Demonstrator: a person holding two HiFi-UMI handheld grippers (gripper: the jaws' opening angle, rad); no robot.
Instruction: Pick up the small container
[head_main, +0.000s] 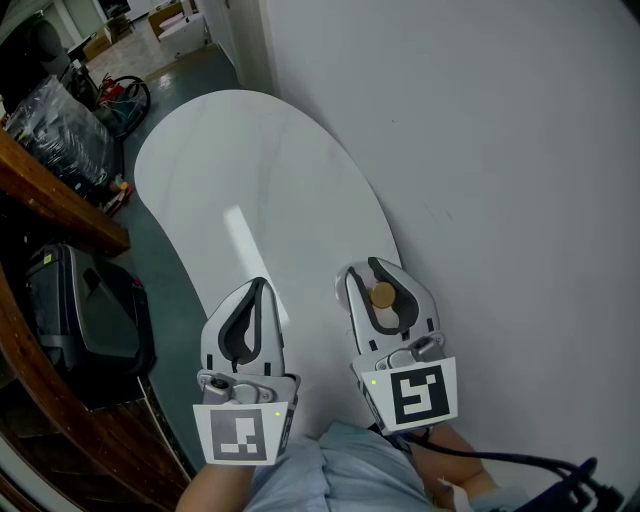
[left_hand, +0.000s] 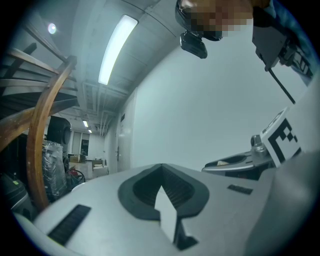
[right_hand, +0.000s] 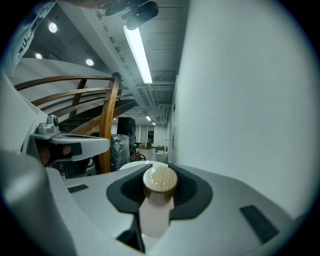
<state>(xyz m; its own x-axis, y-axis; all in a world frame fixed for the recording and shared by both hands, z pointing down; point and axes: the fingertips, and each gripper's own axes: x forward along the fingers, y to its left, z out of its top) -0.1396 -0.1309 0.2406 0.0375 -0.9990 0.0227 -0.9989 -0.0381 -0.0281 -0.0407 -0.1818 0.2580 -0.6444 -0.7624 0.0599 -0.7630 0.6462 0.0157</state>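
Observation:
The small container (head_main: 382, 296) is a pale, translucent little bottle with a round cork-coloured lid. It sits between the jaws of my right gripper (head_main: 374, 265), which is shut on it and holds it above the near end of the white oval table (head_main: 250, 180). In the right gripper view the container (right_hand: 159, 186) stands upright in the dark pads of the right gripper (right_hand: 160, 169), lid on top. My left gripper (head_main: 262, 284) hovers beside it to the left, shut with nothing in it. The left gripper view shows the left gripper (left_hand: 161, 172) with its jaws together and nothing between them.
A plain white wall (head_main: 500, 150) runs close along the table's right side. A curved wooden railing (head_main: 50, 190) and a black case (head_main: 85, 320) on the floor lie to the left. Plastic-wrapped goods (head_main: 60, 130) and boxes stand further back.

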